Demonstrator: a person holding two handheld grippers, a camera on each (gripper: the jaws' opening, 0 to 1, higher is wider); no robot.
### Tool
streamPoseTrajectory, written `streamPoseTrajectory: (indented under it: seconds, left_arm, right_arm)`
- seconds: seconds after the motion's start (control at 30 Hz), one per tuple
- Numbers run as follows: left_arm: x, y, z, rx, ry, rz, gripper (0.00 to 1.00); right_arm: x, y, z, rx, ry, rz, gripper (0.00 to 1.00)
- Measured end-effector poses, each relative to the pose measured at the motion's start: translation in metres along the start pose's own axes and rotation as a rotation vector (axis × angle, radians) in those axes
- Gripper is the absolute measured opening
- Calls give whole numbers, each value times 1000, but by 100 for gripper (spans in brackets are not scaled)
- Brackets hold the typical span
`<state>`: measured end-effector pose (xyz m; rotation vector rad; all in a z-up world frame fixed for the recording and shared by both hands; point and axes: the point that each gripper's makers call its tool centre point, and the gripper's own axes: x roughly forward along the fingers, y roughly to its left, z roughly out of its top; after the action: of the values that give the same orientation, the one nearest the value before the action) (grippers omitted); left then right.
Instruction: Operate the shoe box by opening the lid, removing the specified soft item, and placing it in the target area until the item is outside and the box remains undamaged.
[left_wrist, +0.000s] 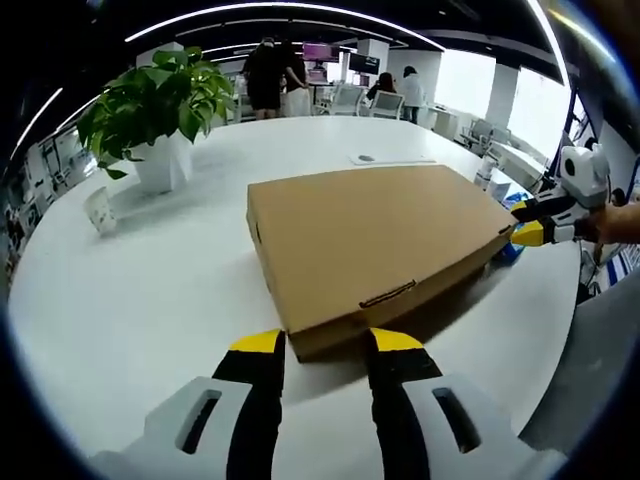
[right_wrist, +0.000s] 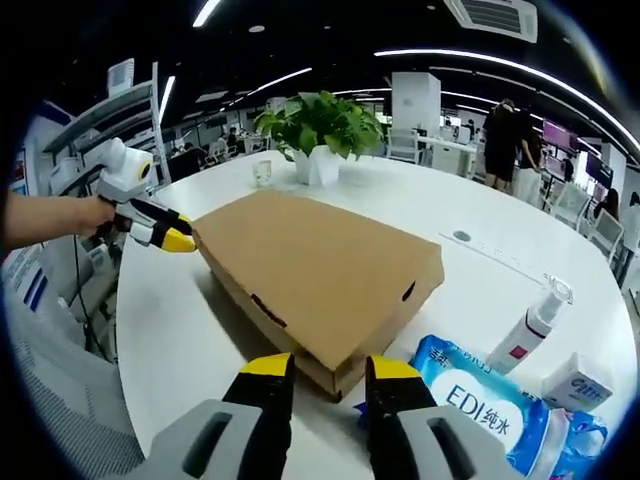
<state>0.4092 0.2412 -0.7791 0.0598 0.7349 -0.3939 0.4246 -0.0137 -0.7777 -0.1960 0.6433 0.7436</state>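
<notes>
Yellow-tipped left gripper (left_wrist: 325, 342) is hovering with jaws parted and empty, straddling the near corner of the flat brown cardboard shoe box (left_wrist: 375, 240), whose lid is lying closed. The round white table (left_wrist: 130, 300) is offering open room to its left.

From the right gripper view, the right gripper (right_wrist: 320, 368) is likewise gaping, holding nothing, at the box's (right_wrist: 315, 265) opposite corner; a blue wipes packet (right_wrist: 500, 410) is crowding its right. Thin cardboard likely dents easily, so lifting by the lid's edge seems wisest.
</notes>
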Motion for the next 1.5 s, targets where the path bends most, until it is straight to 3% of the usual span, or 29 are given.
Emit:
streamPoseTrajectory:
  seconds: [0.43,0.83,1.13,1.5]
  left_arm:
    - [-27,-5,-7,-17,-32,33,40]
    - [-53,-36,0,-14,-90,9,44]
    - [-69,-62,4,15,-119,-9,47]
    - [-86,-86,-6,25,-150,-18,52]
  right_arm:
    - [-37,-8,-6,22,-43,-33,31]
    - [-81,-15,-17,22,-69,-61,40]
    - [-114,-25,-36,14,-62,-110,51]
    - [-157,-38,-67,52,-54,-183,61]
